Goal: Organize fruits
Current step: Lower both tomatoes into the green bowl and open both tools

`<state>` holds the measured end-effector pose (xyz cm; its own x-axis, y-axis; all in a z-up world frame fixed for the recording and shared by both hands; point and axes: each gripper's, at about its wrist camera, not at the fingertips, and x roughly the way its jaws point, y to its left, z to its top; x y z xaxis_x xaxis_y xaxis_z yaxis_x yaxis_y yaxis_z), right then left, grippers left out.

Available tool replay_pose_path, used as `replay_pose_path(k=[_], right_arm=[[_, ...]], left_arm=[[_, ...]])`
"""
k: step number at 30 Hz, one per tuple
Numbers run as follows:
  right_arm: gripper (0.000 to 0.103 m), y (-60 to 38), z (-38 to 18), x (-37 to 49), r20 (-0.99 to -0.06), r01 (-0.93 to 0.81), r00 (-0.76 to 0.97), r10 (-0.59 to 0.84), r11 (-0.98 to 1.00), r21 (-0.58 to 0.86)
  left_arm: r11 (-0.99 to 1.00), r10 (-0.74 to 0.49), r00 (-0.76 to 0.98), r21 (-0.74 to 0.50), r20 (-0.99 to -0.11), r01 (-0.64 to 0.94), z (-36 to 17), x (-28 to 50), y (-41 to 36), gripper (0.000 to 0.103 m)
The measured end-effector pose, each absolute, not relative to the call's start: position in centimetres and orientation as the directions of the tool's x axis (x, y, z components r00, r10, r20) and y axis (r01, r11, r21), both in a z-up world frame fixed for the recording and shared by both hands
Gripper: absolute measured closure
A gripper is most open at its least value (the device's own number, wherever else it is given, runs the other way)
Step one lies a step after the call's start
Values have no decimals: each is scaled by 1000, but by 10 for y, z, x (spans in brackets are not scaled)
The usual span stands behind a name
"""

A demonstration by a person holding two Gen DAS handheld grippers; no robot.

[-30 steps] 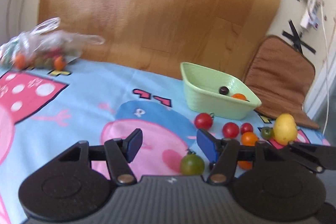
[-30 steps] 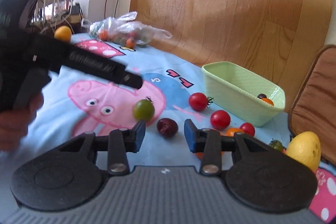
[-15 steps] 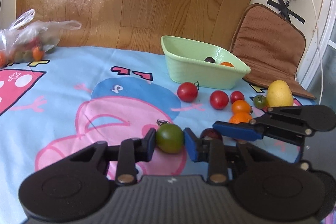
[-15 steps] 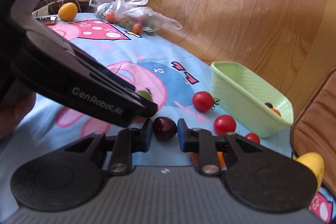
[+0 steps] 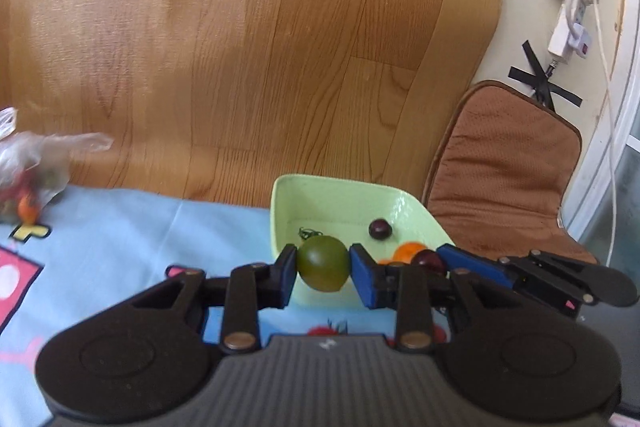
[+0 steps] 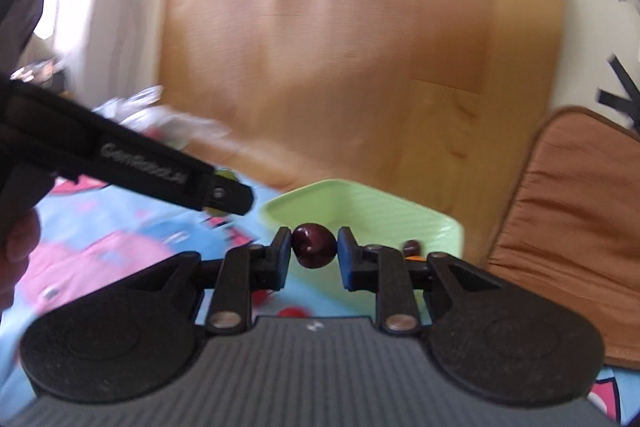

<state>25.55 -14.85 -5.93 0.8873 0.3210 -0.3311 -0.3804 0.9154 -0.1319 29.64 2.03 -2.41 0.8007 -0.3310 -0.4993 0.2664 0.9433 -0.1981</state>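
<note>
My left gripper [image 5: 323,269] is shut on a green tomato [image 5: 323,263], held above the cloth just in front of the pale green basket [image 5: 344,193]. The basket holds a dark tomato [image 5: 379,228] and an orange one [image 5: 408,251]. My right gripper [image 6: 313,254] is shut on a dark purple tomato [image 6: 314,245], also lifted near the basket [image 6: 372,205]. In the left wrist view the right gripper's fingers [image 5: 472,261] reach in from the right with the dark tomato [image 5: 429,260]. In the right wrist view the left gripper's fingers [image 6: 132,157] cross from the left.
A clear plastic bag with small tomatoes [image 5: 28,171] lies at the far left of the blue cartoon tablecloth [image 5: 120,227]. A brown cushion [image 5: 504,167] leans behind the basket on the right. A wooden panel [image 5: 240,47] backs the table. Red tomatoes lie below the grippers.
Both grippers closed on their tomatoes, the left on the green one and the right on the dark one, then lifted them off the cloth and carried them toward the green basket.
</note>
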Motion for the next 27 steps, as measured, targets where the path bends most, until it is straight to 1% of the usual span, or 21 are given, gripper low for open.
replay_pose_path(k=[4,7,13,15,16,17,19,22,27], right_arm=[[76,-156,-64,279,-333,-310,906,261,945,-102],[75,-162,-73,292,-359,-280,902,239,958,-66],[74,-169,-79,301,-375,-259,900,223,965,-49],[73,-170,-79,303,-381,-250,899,216,967,-42],[72,-170,-79,303,-379,-247,900,215,968,-38],[71,-171,-79,302,-369,-242,904,214,970,-31],[66,-171,-77,297,-338,-225,920,200,974,-35],[65,-173,-76,293,-322,-214,927,192,976,-33],[65,-176,-65,283,-308,-211,929,204,977,11]], left_arm=[[951,-310,791,-171,-527,258,-33,329,6,74],[957,-289,777,-142,-559,254,-44,345,-6,74],[968,-240,770,-80,-592,240,-59,354,-24,73],[976,-201,783,-53,-589,210,-59,352,-26,67],[980,-185,790,-44,-584,196,-58,350,-26,59],[981,-181,794,-44,-580,191,-56,348,-25,57],[981,-178,801,-44,-571,187,-50,342,-23,56],[986,-135,825,9,-548,167,-42,327,-26,50],[989,-98,844,44,-527,142,-30,298,-21,50]])
